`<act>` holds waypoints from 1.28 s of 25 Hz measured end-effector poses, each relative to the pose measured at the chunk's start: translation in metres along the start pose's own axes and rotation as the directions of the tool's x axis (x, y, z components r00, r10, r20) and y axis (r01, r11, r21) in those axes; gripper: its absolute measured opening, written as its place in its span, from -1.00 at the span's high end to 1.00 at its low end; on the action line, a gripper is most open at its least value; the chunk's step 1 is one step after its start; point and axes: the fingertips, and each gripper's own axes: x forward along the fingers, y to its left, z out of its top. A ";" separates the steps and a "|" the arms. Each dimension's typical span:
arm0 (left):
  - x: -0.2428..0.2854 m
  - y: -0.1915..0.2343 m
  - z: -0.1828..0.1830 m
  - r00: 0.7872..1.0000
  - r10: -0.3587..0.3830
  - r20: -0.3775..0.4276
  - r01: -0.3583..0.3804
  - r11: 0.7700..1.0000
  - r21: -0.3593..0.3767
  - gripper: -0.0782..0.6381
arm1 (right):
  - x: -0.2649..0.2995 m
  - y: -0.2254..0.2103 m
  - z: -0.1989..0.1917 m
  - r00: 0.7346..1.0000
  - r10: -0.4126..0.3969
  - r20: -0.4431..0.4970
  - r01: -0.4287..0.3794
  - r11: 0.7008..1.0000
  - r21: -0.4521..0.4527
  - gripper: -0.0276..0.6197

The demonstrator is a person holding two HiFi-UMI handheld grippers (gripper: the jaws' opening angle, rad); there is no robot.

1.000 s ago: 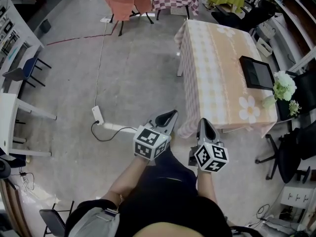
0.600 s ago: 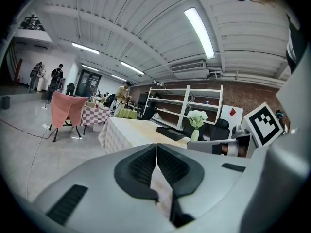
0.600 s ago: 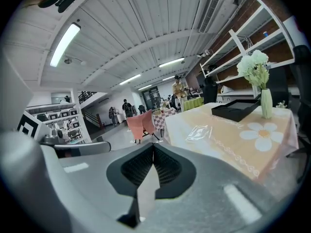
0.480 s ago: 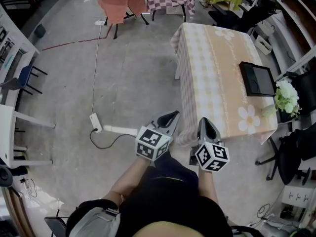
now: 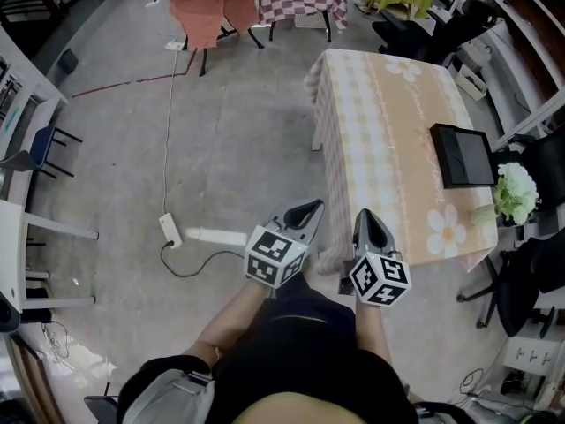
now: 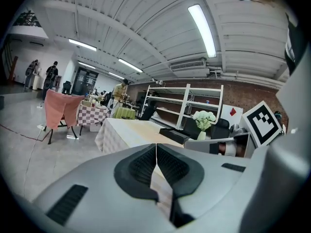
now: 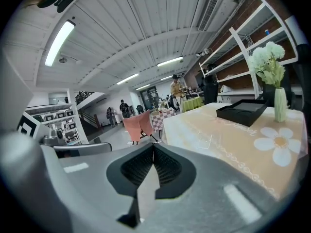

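- Both grippers are clenched on nothing. The left gripper (image 5: 305, 212) has its jaws pressed flat together in the left gripper view, and the right gripper (image 5: 363, 222) shows the same in the right gripper view. Clenched like this, they would probably only shove whatever they meet, not take it.
- The nearest thing is the surface (image 5: 380, 122), which stands just ahead of both grippers. Its checked cloth (image 5: 328, 241) hangs down near the jaw tips, so a low forward reach could snag the hem and drag the cloth.
- Dragging the cloth would likely disturb what stands on it. The black tray (image 5: 465, 155) lies at the far right edge. The vase of flowers (image 5: 510, 194) is tall and narrow beside that edge and looks easy to topple.
- On the floor to the person's left lie a power strip (image 5: 169, 230) and its cable (image 5: 187, 256). A step that way could catch a foot.
- An office chair (image 5: 516, 281) crowds the right side, so a wide swing of the right gripper could knock it.
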 end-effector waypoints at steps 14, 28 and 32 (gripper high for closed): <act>0.028 0.042 0.019 0.999 0.033 -0.006 -0.033 0.999 0.004 0.75 | 0.044 -0.022 0.015 1.000 -0.017 -0.009 0.017 1.000 0.010 0.90; 0.094 0.050 0.025 0.997 -0.068 -0.031 0.068 0.998 0.014 0.75 | 0.070 -0.059 0.032 0.994 -0.110 0.023 0.109 0.994 0.033 0.90; 0.106 0.051 0.024 0.995 -0.088 -0.036 0.089 0.996 0.014 0.75 | 0.072 -0.066 0.032 0.991 -0.133 0.032 0.131 0.990 0.046 0.90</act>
